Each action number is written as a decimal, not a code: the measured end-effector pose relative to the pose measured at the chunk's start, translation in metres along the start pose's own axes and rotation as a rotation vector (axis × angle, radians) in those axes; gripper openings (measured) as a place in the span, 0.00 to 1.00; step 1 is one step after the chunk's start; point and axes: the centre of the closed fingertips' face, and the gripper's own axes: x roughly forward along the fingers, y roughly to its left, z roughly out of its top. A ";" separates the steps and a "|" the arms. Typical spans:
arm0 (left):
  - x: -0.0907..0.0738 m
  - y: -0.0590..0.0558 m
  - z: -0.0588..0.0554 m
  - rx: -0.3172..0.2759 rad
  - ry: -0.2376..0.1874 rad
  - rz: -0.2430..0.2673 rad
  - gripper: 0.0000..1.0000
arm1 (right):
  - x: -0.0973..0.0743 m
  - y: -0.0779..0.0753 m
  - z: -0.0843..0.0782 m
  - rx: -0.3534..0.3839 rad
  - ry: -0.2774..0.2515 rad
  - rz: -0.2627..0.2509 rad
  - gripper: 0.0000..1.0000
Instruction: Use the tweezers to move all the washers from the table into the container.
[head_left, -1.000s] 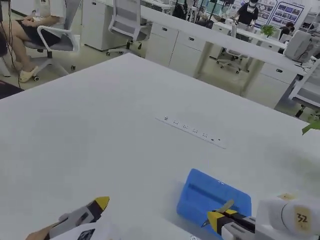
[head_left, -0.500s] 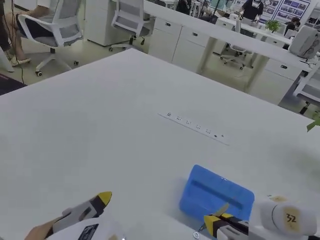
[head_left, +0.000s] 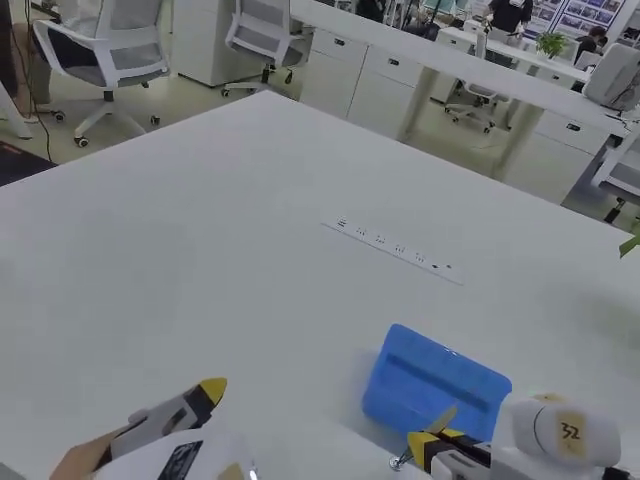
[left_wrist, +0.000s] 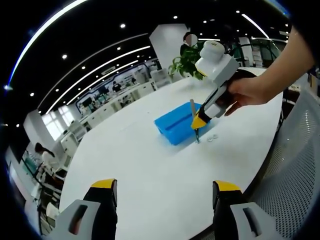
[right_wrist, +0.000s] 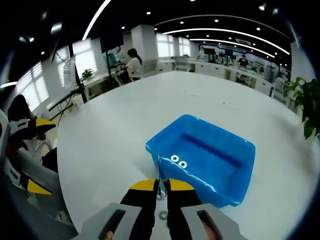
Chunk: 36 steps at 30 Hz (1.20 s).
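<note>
**Washers: two in the bin, more left on the table**

Right gripper view: two washers (right_wrist: 178, 161) lie inside the blue container (right_wrist: 197, 120), toward its 8 o'clock wall. Left gripper view: loose washers (left_wrist: 213, 138) sit on the table (left_wrist: 150, 170), just beside the container at its 4 o'clock. The tweezers (left_wrist: 194, 119) point down with the tip next to those washers; can't tell if it touches anything.

Right gripper (right_wrist: 162, 184): jaws pinched narrow on the tweezers. The hand pitches it nose-down near the table's front edge.

Left gripper (left_wrist: 162, 197): jaws wide, nothing in them. In the head view it's parked well apart, at 9 o'clock of the container.

Risks, my read:
- A flat washer on a smooth top may skid off the tips, maybe over the near edge.
- A weak squeeze could drop it short of the rim.
- The tip could clip the container wall on the lift.
</note>
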 end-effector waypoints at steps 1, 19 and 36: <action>0.000 0.000 0.000 0.002 0.002 -0.001 0.80 | 0.000 0.000 0.000 -0.003 -0.002 0.000 0.03; 0.000 -0.001 0.000 0.005 -0.001 -0.003 0.79 | -0.007 0.010 -0.003 -0.191 0.033 -0.003 0.02; 0.000 -0.001 0.000 0.011 -0.003 -0.005 0.78 | -0.030 -0.004 0.023 -0.138 -0.020 -0.011 0.02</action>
